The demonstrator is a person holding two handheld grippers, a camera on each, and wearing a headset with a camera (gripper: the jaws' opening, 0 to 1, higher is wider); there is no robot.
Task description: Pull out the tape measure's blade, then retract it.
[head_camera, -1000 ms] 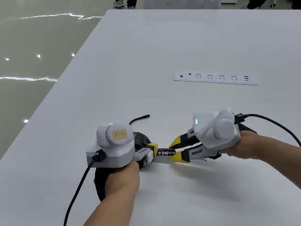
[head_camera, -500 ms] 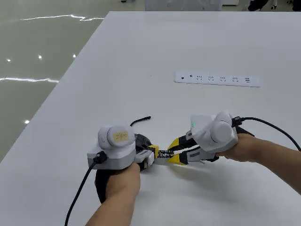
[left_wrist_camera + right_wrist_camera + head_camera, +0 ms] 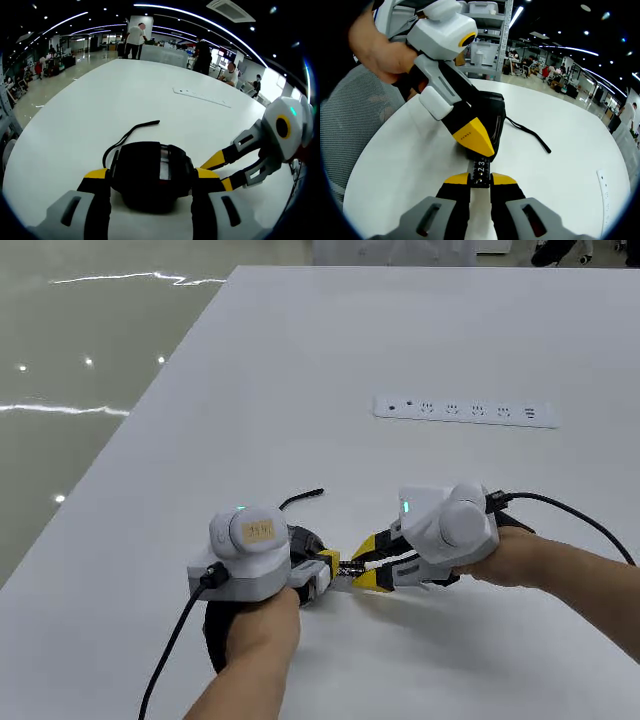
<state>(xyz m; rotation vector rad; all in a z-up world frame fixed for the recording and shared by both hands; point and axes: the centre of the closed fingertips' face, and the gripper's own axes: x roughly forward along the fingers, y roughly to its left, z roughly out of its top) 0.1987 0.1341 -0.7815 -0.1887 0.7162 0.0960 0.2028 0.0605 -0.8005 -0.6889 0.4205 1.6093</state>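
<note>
The black tape measure case [image 3: 150, 172] sits on the white table, clamped between the yellow-tipped jaws of my left gripper [image 3: 150, 180]. In the head view the case [image 3: 303, 543] lies just ahead of that gripper [image 3: 322, 575]. A short length of blade [image 3: 481, 171] with printed numbers sticks out of the case toward my right gripper [image 3: 480, 181], which is shut on the blade's end. In the head view the blade [image 3: 348, 567] spans the small gap between the left gripper and the right gripper [image 3: 368, 565]. The case's black wrist strap [image 3: 300, 497] trails away across the table.
A white power strip [image 3: 466, 411] lies further back on the table [image 3: 300, 360]. Black cables run from both grippers toward the person. The table's left edge drops to a glossy floor. A mesh chair [image 3: 350, 125] stands behind the table in the right gripper view.
The right gripper has drawn closer to the left one, and the exposed stretch of blade between them has grown shorter. The left gripper still holds the case in place.
</note>
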